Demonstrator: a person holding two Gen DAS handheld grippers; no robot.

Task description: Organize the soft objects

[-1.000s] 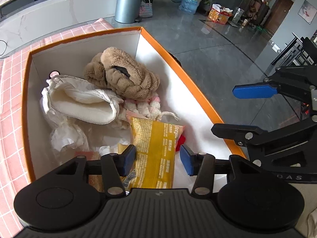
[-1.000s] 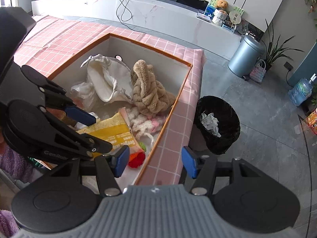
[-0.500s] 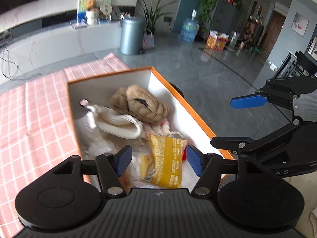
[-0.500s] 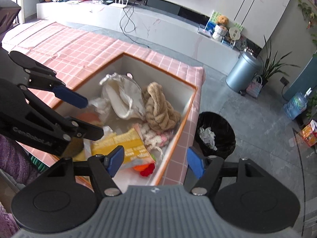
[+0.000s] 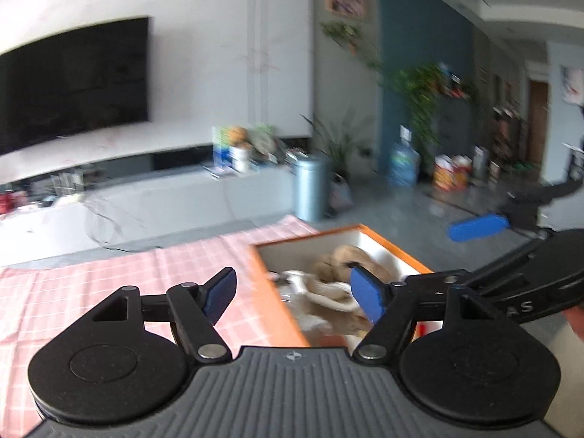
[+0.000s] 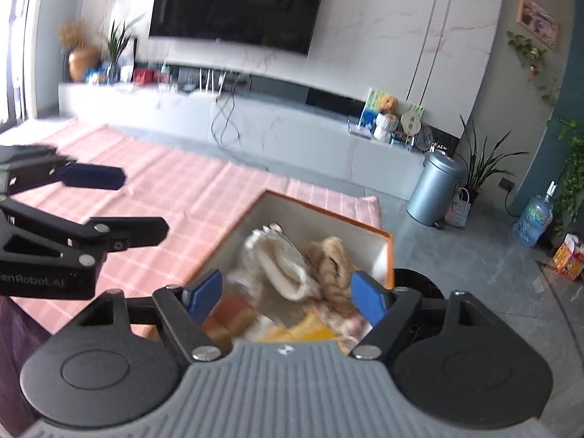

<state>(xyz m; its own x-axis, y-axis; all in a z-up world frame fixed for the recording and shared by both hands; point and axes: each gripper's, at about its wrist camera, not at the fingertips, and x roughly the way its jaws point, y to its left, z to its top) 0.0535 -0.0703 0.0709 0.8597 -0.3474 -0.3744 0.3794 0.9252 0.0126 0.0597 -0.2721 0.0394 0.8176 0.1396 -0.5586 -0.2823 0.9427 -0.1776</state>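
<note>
An orange-rimmed white box (image 5: 387,239) (image 6: 390,241) stands on the pink checked tablecloth (image 5: 109,284) (image 6: 175,197). It holds a brown plush item (image 5: 343,259) (image 6: 334,262), a cream soft item (image 5: 321,288) (image 6: 281,266) and a yellow snack packet (image 6: 310,330). My left gripper (image 5: 294,301) is open and empty, raised above the box's left rim. My right gripper (image 6: 283,297) is open and empty, raised above the box. Each gripper shows in the other's view: the right one (image 5: 478,226), the left one (image 6: 91,177).
A grey lidded bin (image 5: 310,188) (image 6: 434,191) stands on the floor beyond the table. A long white TV bench (image 6: 255,124) runs along the wall under a black screen (image 5: 73,84). A black-bagged waste bin (image 6: 416,281) sits beside the box. Both views are motion-blurred.
Both grippers have lifted up and back from the box and tilted toward the room. The box now sits low in both views. Both stay open and empty.
</note>
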